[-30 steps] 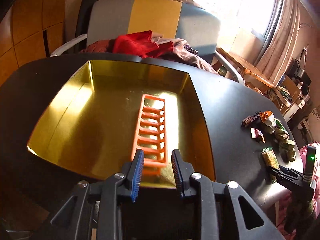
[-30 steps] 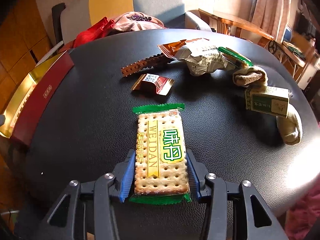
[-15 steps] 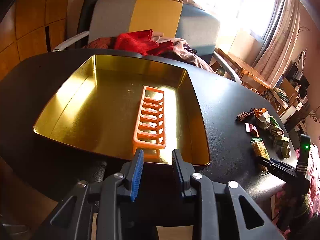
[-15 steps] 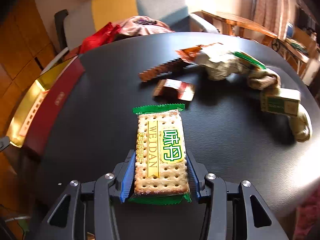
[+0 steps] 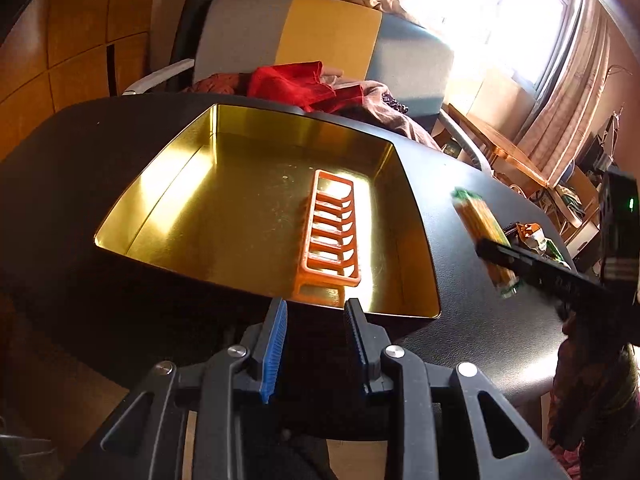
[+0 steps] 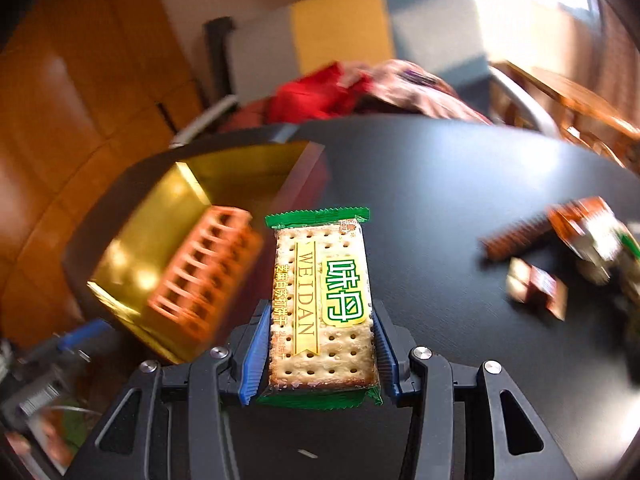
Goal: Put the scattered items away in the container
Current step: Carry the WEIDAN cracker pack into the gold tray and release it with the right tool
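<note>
A gold tin (image 5: 168, 216) with red outer walls lies open on the black round table, with an orange plastic rack (image 5: 330, 236) inside. My left gripper (image 5: 314, 336) is open and empty, just off the tin's near rim. My right gripper (image 6: 318, 344) is shut on a green-edged cracker packet (image 6: 322, 300) and holds it above the table, right of the tin (image 6: 160, 232). The packet also shows in the left wrist view (image 5: 482, 236), beside the tin's right wall.
Loose items lie at the table's right: a brown toothed strip (image 6: 516, 236), a small brown wrapper (image 6: 538, 288), a crumpled orange and white packet (image 6: 592, 232). A chair with red cloth (image 5: 292, 80) stands behind the table (image 5: 480, 332).
My right gripper has lifted the cracker packet off the table and carried it left toward the tin. My left gripper has drawn back from over the tin past its near rim.
</note>
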The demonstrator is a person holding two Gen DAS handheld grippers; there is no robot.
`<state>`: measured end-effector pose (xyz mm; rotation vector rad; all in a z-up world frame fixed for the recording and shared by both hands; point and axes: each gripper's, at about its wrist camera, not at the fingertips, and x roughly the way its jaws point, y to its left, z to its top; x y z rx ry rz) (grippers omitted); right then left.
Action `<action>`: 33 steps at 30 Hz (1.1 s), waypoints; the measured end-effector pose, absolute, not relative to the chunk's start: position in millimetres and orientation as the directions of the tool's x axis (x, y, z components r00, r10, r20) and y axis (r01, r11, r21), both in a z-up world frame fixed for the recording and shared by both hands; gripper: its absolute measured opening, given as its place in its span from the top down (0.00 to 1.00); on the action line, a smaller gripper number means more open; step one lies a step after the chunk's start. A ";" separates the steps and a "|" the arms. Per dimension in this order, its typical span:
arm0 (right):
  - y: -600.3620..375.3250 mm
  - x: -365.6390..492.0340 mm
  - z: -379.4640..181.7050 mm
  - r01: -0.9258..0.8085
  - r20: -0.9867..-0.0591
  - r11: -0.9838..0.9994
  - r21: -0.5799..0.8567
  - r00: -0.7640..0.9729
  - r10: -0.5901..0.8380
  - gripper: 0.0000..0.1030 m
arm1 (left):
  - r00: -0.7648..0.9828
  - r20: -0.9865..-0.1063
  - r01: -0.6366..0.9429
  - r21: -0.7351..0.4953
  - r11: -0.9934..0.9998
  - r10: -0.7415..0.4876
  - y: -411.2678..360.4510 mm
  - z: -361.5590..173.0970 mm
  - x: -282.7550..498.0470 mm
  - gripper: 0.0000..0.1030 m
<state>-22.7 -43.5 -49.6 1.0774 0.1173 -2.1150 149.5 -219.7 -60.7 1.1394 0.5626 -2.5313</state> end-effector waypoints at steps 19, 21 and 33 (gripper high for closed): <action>-211.4 0.4 -61.9 0.831 -0.783 -0.517 0.204 -0.179 -0.596 0.54 | -0.638 -0.761 0.466 -0.258 -0.846 -0.119 -240.3 -64.4 162.9 0.71; -218.2 2.0 -64.3 0.837 -0.790 -0.510 0.196 -0.173 -0.588 0.54 | -0.636 -0.762 0.473 -0.258 -0.842 -0.123 -242.4 -65.4 164.2 0.71; -225.8 -0.2 -79.3 0.827 -0.809 -0.521 0.214 -0.149 -0.568 0.51 | -0.623 -0.769 0.509 -0.263 -0.819 -0.140 -251.9 -69.4 171.0 0.71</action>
